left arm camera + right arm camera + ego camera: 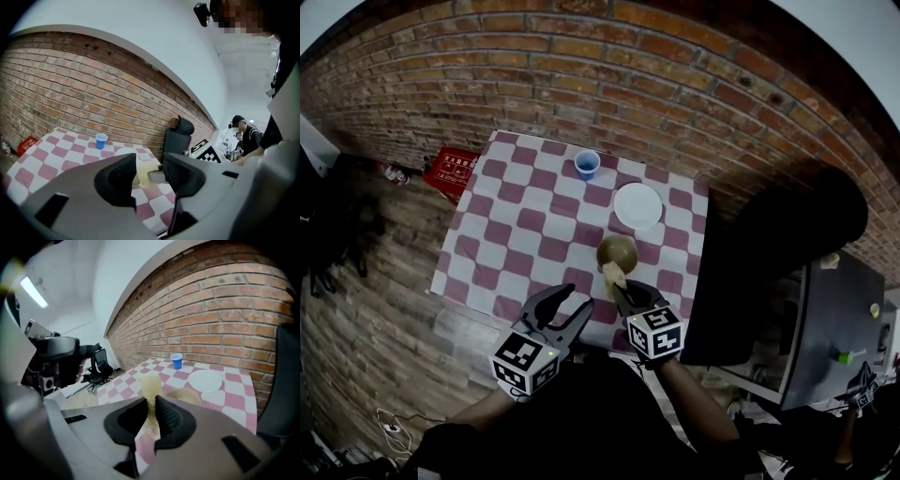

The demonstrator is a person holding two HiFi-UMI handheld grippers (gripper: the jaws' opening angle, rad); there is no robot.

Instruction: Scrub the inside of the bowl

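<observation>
I have the right gripper [620, 289] closed tight on a yellowish sponge [614, 274]; in the right gripper view its jaws pinch the sponge's [151, 385] lower part and the rest sticks up past the tips; the left gripper [577, 297] has its jaws spread with nothing gripped, and in the left gripper view only the sponge [142, 172] further off shows through the gap; both grippers sit over the near edge of the table [502, 239], which is covered in a pink-and-white checked cloth; the bowl [618, 251], tan and upright, stands on that cloth towards the right side, just ahead of the right gripper; from the head view the sponge's far end reaches the bowl's near rim, though I cannot tell whether it touches; a white plate [637, 204] lies just beyond the bowl, and a blue cup [587, 165] stands further back near the brick wall [581, 66]; a black chair [797, 225] is beside the table on the right
</observation>
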